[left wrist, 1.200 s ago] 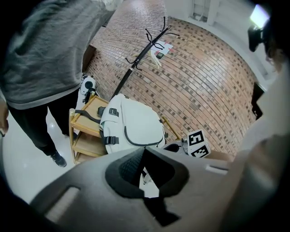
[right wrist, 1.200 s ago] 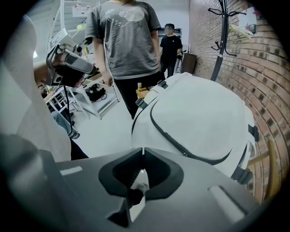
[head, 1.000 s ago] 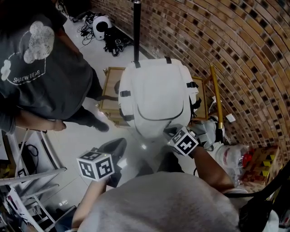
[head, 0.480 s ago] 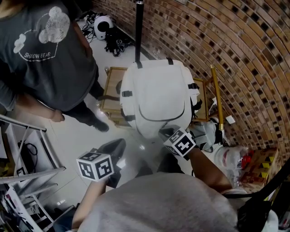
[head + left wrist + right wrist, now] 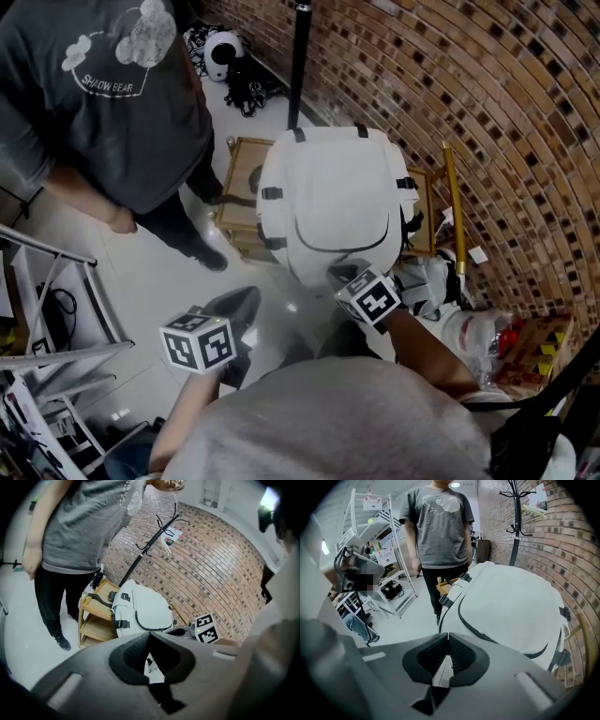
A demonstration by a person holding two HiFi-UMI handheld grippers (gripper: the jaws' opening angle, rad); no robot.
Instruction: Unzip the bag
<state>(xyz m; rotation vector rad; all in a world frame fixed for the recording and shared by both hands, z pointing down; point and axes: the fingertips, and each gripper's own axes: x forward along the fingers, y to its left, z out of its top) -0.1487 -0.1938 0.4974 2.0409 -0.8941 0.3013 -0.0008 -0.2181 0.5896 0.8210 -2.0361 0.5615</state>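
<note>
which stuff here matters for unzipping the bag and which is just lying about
For the job: white bag, right gripper, left gripper.
Just around: wooden rack by the bag, coat stand, yellow pole, person standing by.

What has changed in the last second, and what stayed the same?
The right gripper slid slightly left along the white backpack's near edge, jaws shut. The bystander in the grey T-shirt drifted up and right in the head view. The left gripper, the backpack and the wooden rack under it stayed put.
</note>
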